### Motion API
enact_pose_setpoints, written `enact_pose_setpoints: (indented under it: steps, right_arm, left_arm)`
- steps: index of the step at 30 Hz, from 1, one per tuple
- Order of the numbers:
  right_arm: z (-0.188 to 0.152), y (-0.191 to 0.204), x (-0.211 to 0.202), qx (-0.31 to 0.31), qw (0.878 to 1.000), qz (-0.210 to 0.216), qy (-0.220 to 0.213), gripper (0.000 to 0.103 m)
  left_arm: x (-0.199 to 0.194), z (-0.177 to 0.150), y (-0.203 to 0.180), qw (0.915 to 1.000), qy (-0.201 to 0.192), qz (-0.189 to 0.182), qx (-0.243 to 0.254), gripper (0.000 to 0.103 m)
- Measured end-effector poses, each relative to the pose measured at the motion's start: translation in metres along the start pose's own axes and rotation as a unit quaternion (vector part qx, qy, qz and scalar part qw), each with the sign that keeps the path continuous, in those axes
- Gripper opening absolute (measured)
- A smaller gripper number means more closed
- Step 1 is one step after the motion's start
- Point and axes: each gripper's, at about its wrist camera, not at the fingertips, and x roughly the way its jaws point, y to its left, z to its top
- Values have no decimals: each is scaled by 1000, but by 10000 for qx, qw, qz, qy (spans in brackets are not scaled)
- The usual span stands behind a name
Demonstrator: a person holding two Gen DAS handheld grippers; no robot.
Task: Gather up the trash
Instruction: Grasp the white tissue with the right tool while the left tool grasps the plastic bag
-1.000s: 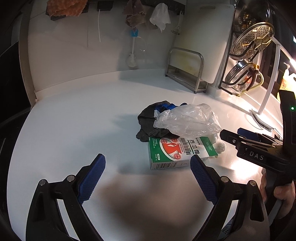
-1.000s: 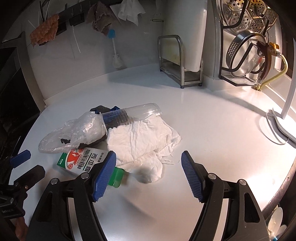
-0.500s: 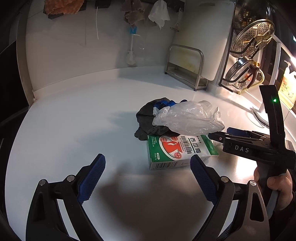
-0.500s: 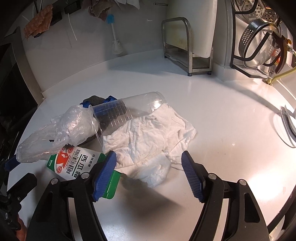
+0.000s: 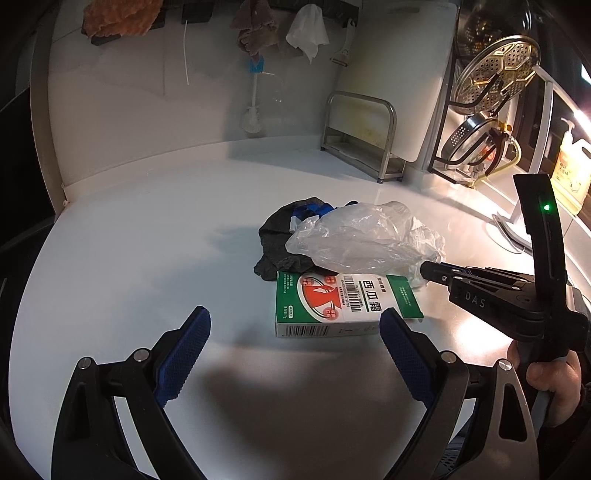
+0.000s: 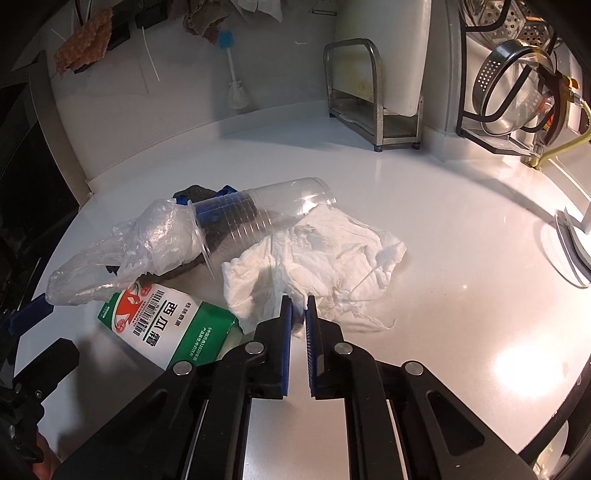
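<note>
R tongs (image 6: 299,304) are clenching on the near edge of the tissue (image 6: 314,251); the jaws have just been closing, w/ a fold of white paper caught between the blue pads (image 6: 285,332). L tongs (image 5: 295,332) are hanging released, jaws spread wide, nothing between them, just above the desk (image 5: 147,240).

Just beyond the L tongs, the green box (image 5: 343,304) is lying flat on the desk, barcode side up, its near right corner just beside the right pad. In the R view the box (image 6: 166,325) is sitting left of the tissue, touching its edge. A hand (image 5: 550,376) is gripping the R tool's handle at the far right of the L view.

Past the box, a clear bag (image 6: 122,251) is lying crumpled over it, its far end stuffed at the mouth of a clear cup (image 6: 266,210) lying on its side. The tissue is spreading out beside the cup, its far edge touching the cup's base end. Under the bag and cup, a dark cloth (image 5: 277,236) w/ blue bits is bunching up.

Further back, well apart from the pile, a steel rack (image 6: 373,96) is standing at the wall w/ a white board (image 5: 399,74) leaning in it. A brush (image 6: 232,74) is hanging on the wall, rags (image 5: 118,14) above it. At far right, strainers (image 5: 498,70) are hanging on a wire rack.
</note>
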Motion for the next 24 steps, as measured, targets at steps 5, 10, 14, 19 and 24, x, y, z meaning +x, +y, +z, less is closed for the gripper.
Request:
enact_pose_setpoints:
  steps: [5, 10, 14, 19, 24]
  right_arm:
    - [-1, -11, -17, 247, 9993, 84, -283, 7]
    - [-4, -19, -30, 386, 9981, 109, -467, 7]
    - [-9, -26, -39, 501, 9967, 110, -623, 7]
    - [-14, -30, -43, 593, 9961, 155, -635, 7]
    - [-14, -27, -43, 539, 9964, 172, -625, 7]
  left_arm:
    - [-7, 2, -3, 10000, -53, 14, 0, 91]
    - [-12, 6, -6, 9999, -110, 11, 13, 91]
    - [-19, 11, -9, 9998, -211, -17, 40, 91]
    - [-18, 21, -11, 9996, -290, 27, 44, 93]
    - [-10, 34, -10, 9996, -267, 14, -50, 93]
